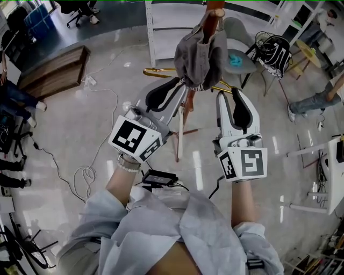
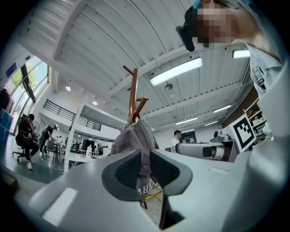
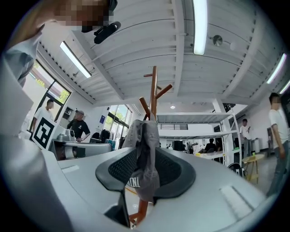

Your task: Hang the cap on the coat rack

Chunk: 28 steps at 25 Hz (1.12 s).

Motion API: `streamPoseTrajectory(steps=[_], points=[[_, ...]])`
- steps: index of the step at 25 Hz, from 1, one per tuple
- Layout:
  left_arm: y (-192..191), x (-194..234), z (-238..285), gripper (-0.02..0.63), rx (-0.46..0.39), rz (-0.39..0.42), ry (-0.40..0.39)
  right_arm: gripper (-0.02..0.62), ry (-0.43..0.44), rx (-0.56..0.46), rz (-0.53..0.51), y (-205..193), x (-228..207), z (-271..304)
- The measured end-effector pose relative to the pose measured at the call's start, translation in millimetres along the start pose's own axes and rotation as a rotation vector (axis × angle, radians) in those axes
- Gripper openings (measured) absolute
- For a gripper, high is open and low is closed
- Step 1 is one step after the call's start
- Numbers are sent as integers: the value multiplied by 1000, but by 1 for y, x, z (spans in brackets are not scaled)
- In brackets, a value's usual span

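Seen from above, the cap [image 1: 200,53] drapes over a peg of the coat rack [image 1: 214,8], just ahead of both gripper tips, above a glossy pale floor [image 1: 80,123] strewn with cables [image 1: 88,174].

In the left gripper view, the left gripper [image 2: 145,170] pinches a cap fold, probably to steady it.

In the right gripper view, the right gripper [image 3: 146,170] stands spread, with the cap hanging loose between its pads.
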<state>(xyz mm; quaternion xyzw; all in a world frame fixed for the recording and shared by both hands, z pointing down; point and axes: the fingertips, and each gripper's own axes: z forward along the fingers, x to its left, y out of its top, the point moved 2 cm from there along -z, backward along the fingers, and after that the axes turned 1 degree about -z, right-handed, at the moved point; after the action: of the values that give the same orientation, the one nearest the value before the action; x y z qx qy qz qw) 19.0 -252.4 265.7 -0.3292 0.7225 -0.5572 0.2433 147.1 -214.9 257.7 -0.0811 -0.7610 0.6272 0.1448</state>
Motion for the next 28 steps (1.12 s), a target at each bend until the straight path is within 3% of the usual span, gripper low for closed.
streamPoseTrajectory(steps=[7, 16, 26, 28], points=[[-6, -15, -16, 57, 37, 55, -12, 90, -13, 62, -41, -14, 6, -18], [-16, -23, -38, 18, 69, 22, -10, 14, -49, 82, -15, -26, 13, -37], [-31, -44, -40, 12, 144, 30, -72, 8, -37, 98, -11, -33, 19, -42], [-29, -43, -40, 12, 117, 31, -72, 8, -37, 102, -16, -33, 21, -42]])
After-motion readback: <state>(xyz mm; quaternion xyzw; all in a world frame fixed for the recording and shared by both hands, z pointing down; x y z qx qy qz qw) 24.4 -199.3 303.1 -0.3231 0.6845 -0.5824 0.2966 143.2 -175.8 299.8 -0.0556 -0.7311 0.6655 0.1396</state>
